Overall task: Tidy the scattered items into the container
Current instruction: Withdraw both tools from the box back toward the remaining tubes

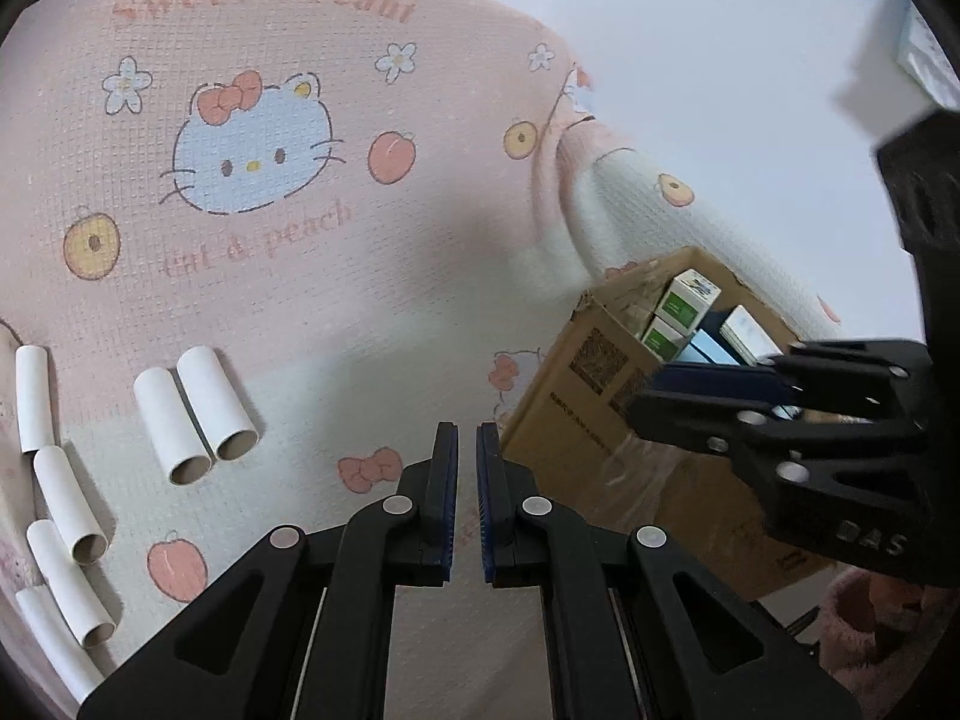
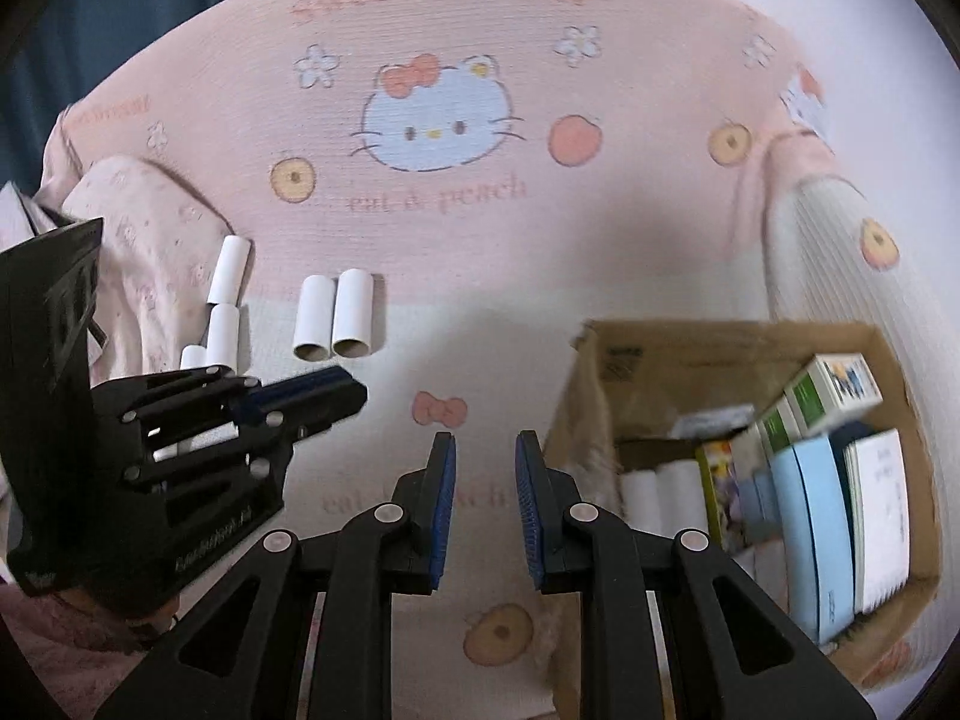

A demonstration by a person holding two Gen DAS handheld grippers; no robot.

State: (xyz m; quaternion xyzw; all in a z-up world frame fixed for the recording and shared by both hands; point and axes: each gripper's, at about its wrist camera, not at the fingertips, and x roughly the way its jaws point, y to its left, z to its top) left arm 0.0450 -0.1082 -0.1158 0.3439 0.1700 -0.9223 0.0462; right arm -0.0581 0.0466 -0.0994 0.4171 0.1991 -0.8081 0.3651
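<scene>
Both the left gripper (image 1: 467,447) and right gripper (image 2: 485,456) have empty, clenched jaws above the blanket (image 1: 288,276), white paper tubes (image 1: 195,414) lying left of them and the cardboard box (image 2: 624,372) right.

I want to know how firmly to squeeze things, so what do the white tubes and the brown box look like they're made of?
White tubes: likely thin cardboard, matte white outside, brownish hollow ends, probably crushable. Brown box: apparently corrugated cardboard, dull kraft finish, folded flaps and printed labels.
</scene>
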